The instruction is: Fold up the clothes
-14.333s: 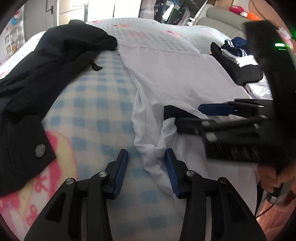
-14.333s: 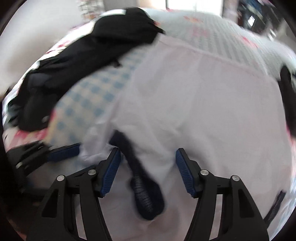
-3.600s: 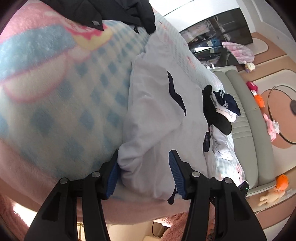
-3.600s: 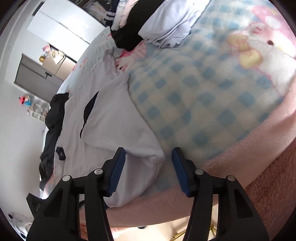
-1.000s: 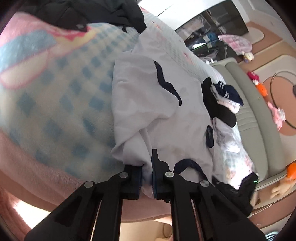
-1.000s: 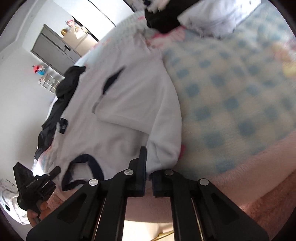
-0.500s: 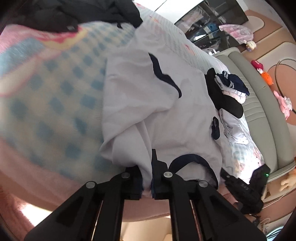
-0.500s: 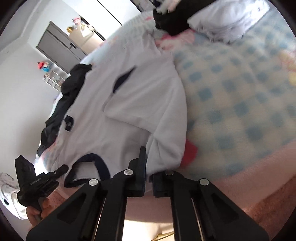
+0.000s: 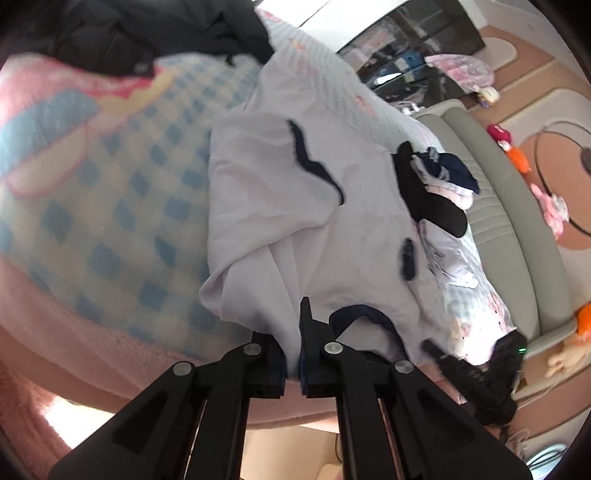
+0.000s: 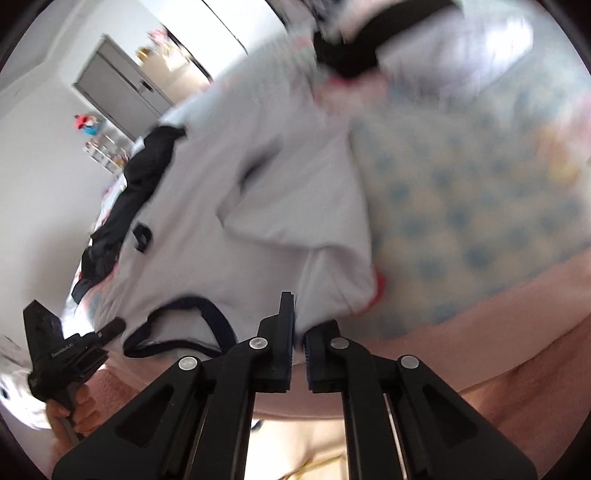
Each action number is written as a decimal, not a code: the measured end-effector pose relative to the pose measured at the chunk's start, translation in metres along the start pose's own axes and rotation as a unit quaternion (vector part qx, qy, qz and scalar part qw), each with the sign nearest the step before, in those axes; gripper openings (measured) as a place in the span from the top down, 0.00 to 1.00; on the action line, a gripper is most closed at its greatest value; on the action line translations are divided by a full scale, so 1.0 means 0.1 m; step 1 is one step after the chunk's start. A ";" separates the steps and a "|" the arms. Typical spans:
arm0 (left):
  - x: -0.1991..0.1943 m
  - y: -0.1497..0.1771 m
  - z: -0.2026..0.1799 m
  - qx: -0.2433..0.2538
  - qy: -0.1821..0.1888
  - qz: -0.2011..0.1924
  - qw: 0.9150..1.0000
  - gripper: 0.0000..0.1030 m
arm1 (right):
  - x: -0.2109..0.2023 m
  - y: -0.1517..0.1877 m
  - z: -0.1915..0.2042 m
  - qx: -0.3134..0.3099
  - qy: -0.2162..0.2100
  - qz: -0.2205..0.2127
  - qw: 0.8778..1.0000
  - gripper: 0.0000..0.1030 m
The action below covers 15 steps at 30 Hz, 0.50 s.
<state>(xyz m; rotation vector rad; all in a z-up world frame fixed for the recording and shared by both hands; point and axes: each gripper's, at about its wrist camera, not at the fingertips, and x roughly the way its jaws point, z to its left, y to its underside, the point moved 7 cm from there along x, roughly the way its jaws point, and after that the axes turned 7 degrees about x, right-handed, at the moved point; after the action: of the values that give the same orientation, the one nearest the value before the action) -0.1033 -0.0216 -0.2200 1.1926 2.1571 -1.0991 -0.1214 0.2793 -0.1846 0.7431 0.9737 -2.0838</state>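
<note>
A white T-shirt (image 9: 351, 236) with a navy collar (image 9: 364, 314) and navy sleeve trim lies on the checked blanket, both sleeves folded inward. My left gripper (image 9: 293, 347) is shut on its near shoulder edge at the bed's front. My right gripper (image 10: 298, 332) is shut on the other shoulder edge of the T-shirt (image 10: 266, 221), beside the collar (image 10: 184, 325). The shirt's near edge is lifted off the bed. Each gripper shows in the other's view, the right gripper low right in the left wrist view (image 9: 476, 373), the left gripper low left in the right wrist view (image 10: 66, 354).
A black jacket (image 9: 147, 33) lies at the far left of the bed. A stack of folded clothes (image 9: 436, 184) sits at the right near a grey sofa (image 9: 517, 221). The blanket's pink edge (image 9: 74, 325) hangs at the front. A cabinet (image 10: 122, 92) stands beyond.
Both grippers, shut on the shirt's shoulders, have lifted and drawn it farther over the bed. The right wrist view is now blurred by motion.
</note>
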 end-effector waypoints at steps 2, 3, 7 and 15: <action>0.06 0.01 0.02 -0.008 0.002 0.004 1.000 0.94 | 0.16 0.00 -0.06 0.024 -0.007 0.016 1.000 0.88; 0.10 0.02 0.03 -0.010 0.002 0.006 1.000 0.93 | 0.23 0.00 -0.09 0.035 -0.011 0.024 0.999 0.76; 0.23 0.03 0.06 -0.023 0.009 0.018 1.000 0.74 | 0.45 -0.01 -0.10 0.054 -0.021 0.038 0.998 0.44; 0.22 0.06 0.03 -0.020 0.020 0.004 1.000 0.74 | 0.39 0.03 -0.14 0.029 -0.013 0.014 0.999 0.89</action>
<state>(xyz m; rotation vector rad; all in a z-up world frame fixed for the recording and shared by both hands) -0.1102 -0.0112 -0.2394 1.2137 2.1911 -1.0333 -0.1392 0.2756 -0.2213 0.7544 0.8867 -2.0992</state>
